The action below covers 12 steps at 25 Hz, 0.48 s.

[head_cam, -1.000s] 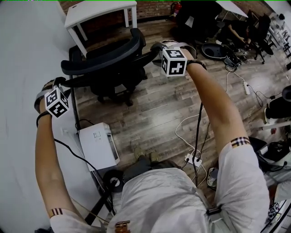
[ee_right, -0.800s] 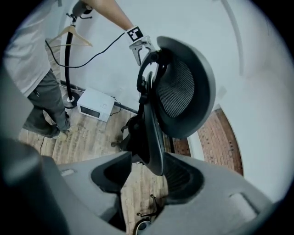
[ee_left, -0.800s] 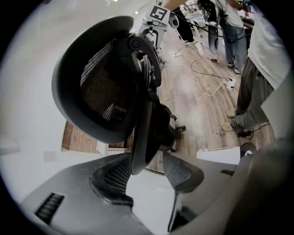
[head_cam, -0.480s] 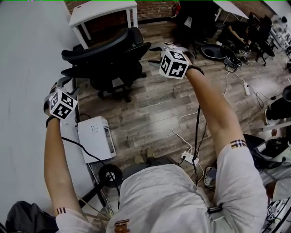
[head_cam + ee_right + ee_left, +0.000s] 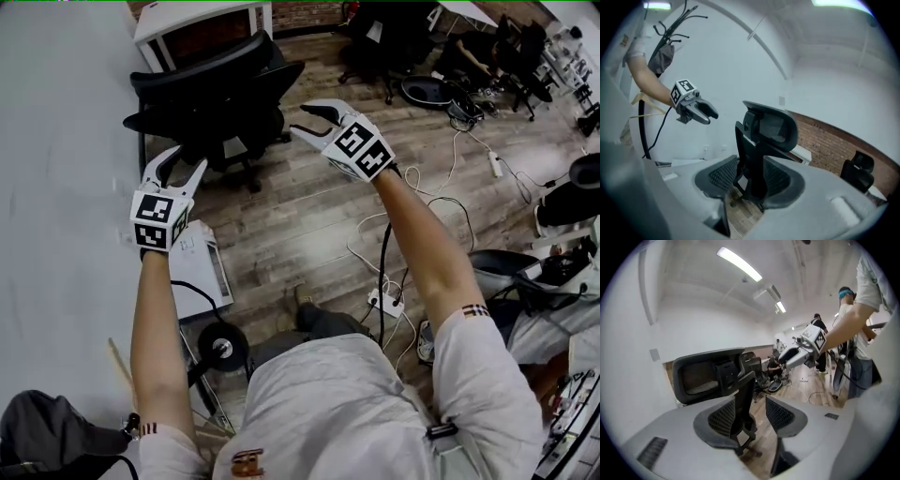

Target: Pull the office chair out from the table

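The big white table [image 5: 56, 187] fills the left side. The black chair [image 5: 211, 89] stands at the upper left on the floor [image 5: 309, 216], beside the table edge. It looks pulled out, so little is left. The left gripper [image 5: 183, 161] has its jaws apart and empty. The right gripper [image 5: 302, 119] is closing its jaws on nothing.

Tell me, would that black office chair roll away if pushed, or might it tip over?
It would probably roll readily: the office chair stands on a splayed base over smooth plank floor. Its tall back and headrest suggest a high shove could rock it. It looks bulky, so likely awkward to lift.
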Motion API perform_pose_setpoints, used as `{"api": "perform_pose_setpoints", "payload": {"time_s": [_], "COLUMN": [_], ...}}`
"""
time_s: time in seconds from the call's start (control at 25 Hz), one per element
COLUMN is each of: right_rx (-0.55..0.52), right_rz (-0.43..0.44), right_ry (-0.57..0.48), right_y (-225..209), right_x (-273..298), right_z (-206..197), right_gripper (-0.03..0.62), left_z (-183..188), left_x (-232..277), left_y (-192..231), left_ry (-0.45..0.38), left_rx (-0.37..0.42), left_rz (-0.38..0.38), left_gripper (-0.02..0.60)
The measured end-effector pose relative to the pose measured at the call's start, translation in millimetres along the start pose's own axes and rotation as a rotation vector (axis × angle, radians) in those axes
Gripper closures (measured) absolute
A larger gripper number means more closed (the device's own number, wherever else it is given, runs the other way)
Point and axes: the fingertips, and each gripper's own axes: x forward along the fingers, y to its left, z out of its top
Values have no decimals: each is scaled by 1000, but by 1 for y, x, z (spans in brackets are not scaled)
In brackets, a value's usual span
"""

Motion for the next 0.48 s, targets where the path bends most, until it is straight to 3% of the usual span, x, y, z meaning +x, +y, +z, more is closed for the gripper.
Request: {"api": "perform_pose_setpoints", "payload": {"time_s": [0.24, 0.48], "right_rx": [100, 166], "right_rz": [2, 20], "right_ry": [-118, -296], "right_y": [44, 73], "right_x": [-11, -25], "right_z": [31, 81], "right_gripper": [493, 563], "left_z": [30, 59], "left_x": [-17, -43], "left_y": [-32, -45], "left_ry": [-175, -322], "left_rx": [-168, -296], "left_rz": [-7, 46], "left_gripper": [449, 521]}}
